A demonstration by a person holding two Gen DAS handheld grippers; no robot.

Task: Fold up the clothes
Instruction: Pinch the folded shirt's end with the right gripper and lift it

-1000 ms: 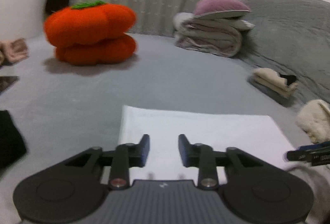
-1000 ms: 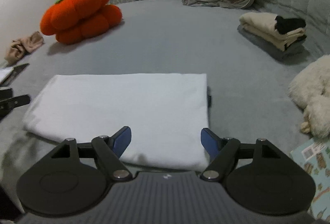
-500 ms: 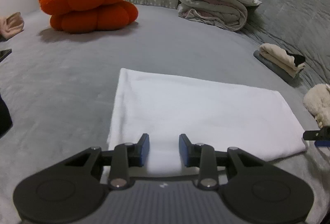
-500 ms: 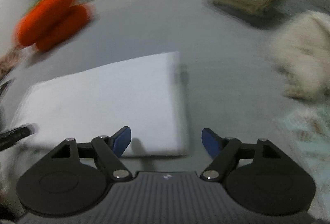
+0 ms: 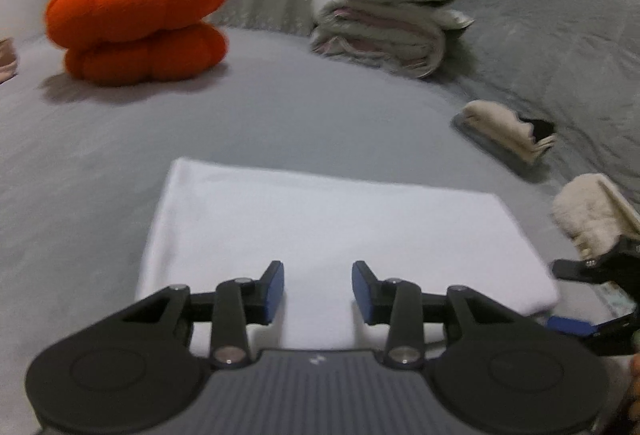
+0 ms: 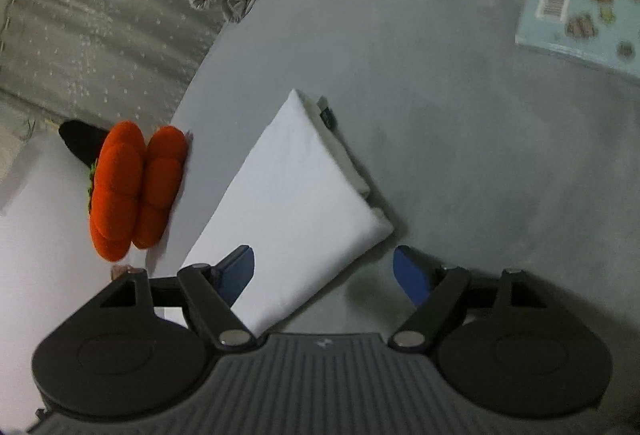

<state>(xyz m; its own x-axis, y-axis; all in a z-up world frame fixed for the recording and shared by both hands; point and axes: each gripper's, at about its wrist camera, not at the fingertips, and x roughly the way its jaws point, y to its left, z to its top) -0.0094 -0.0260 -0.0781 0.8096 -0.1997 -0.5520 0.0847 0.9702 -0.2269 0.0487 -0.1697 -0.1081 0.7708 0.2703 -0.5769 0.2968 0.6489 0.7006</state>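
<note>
**Jaws open beside folded white garment**

Both jaws stand apart, empty: left gripper (image 5: pixel 318 291) over the folded white garment (image 5: pixel 320 231) on the grey bed (image 5: pixel 280 123), right gripper (image 6: pixel 324 275) at its corner. A one-layer pinch could unravel the stack.

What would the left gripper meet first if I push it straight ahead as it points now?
Most likely the folded white cloth, which lies right under and ahead of the open left gripper. If it clears the cloth, the grey bedspread comes next; height is hard to judge.

Left gripper (image 5: pixel 318 291) level, jaws parted; right gripper (image 6: pixel 324 271) rolled sideways, jaws wide.
</note>
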